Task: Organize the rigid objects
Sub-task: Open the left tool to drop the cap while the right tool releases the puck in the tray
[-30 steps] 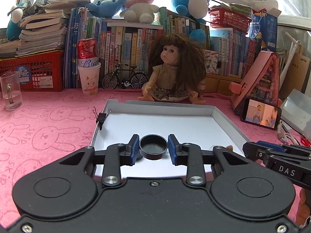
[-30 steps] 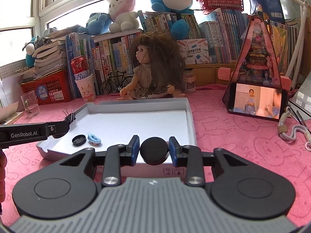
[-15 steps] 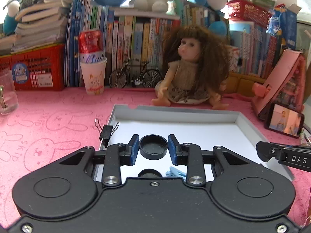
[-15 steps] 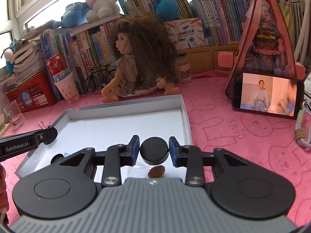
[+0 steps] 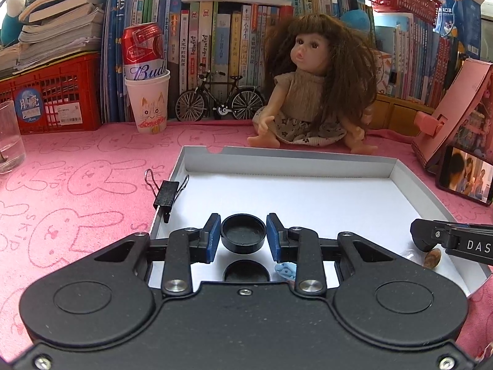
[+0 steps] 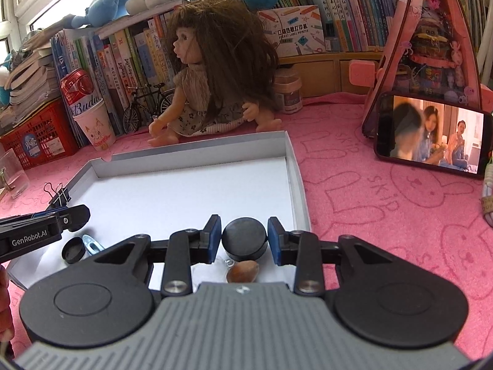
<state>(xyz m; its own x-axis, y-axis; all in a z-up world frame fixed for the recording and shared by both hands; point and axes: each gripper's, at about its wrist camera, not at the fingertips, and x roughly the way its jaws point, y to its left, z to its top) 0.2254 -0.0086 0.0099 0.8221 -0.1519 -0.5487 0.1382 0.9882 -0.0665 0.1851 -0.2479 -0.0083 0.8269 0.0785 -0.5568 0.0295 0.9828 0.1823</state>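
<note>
My left gripper (image 5: pixel 243 237) is shut on a black round cap (image 5: pixel 243 232), hollow side up, held above the white tray (image 5: pixel 277 191). Below it in the tray lie another black cap (image 5: pixel 246 273) and a small blue piece (image 5: pixel 285 269). My right gripper (image 6: pixel 244 237) is shut on a black round lid (image 6: pixel 244 236), over the tray's (image 6: pixel 185 191) near right corner. A brown shell-like piece (image 6: pixel 243 271) lies below it. The black cap (image 6: pixel 73 249) and blue piece (image 6: pixel 92 243) also show in the right wrist view.
A black binder clip (image 5: pixel 166 195) is clipped on the tray's left wall. A doll (image 5: pixel 314 92) sits behind the tray. A phone (image 6: pixel 431 135) leans on a pink stand at the right. A paper cup with a can (image 5: pixel 148 92) and a glass (image 5: pixel 9 145) stand at the left.
Both grippers have risen and moved forward over the tray, each still holding its black piece. The loose cap, blue piece and brown piece now show beneath them.
</note>
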